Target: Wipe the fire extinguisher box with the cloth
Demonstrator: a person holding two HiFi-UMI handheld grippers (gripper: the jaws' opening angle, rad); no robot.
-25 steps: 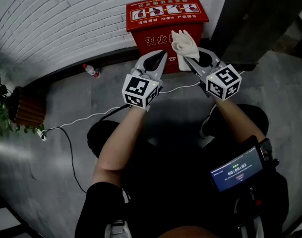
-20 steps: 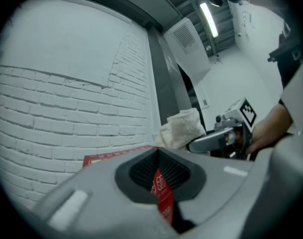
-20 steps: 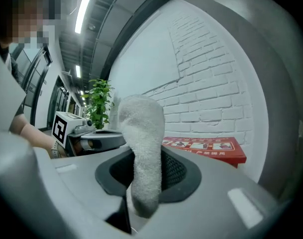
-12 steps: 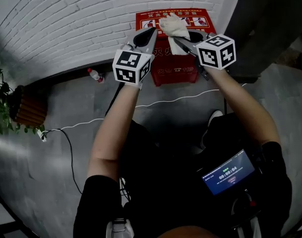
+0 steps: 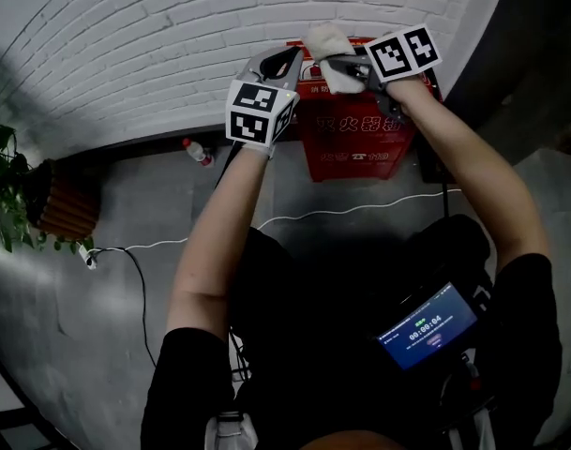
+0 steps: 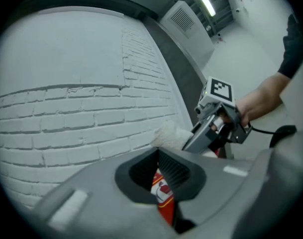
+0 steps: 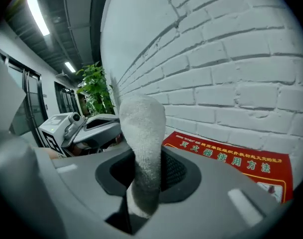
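The red fire extinguisher box (image 5: pixel 353 131) stands on the floor against the white brick wall. Its lid with printed signs shows in the right gripper view (image 7: pixel 231 161). My right gripper (image 5: pixel 349 64) is shut on a white cloth (image 5: pixel 326 47), held over the lid's back edge near the wall. The cloth (image 7: pixel 141 133) stands up from the closed jaws of the right gripper (image 7: pixel 146 166). My left gripper (image 5: pixel 287 62) is beside it at the box's left top corner, jaws together and empty. In the left gripper view, red of the box (image 6: pixel 163 195) shows through the slit of the left gripper (image 6: pixel 158 156).
A plastic bottle (image 5: pixel 199 151) lies on the floor by the wall, left of the box. A white cable (image 5: pixel 360 209) runs across the grey floor. A potted plant (image 5: pixel 4 186) stands far left. A dark pillar (image 5: pixel 519 54) rises right of the box.
Both grippers have risen from in front of the box to its lid by the wall. The right one carried the cloth with it.
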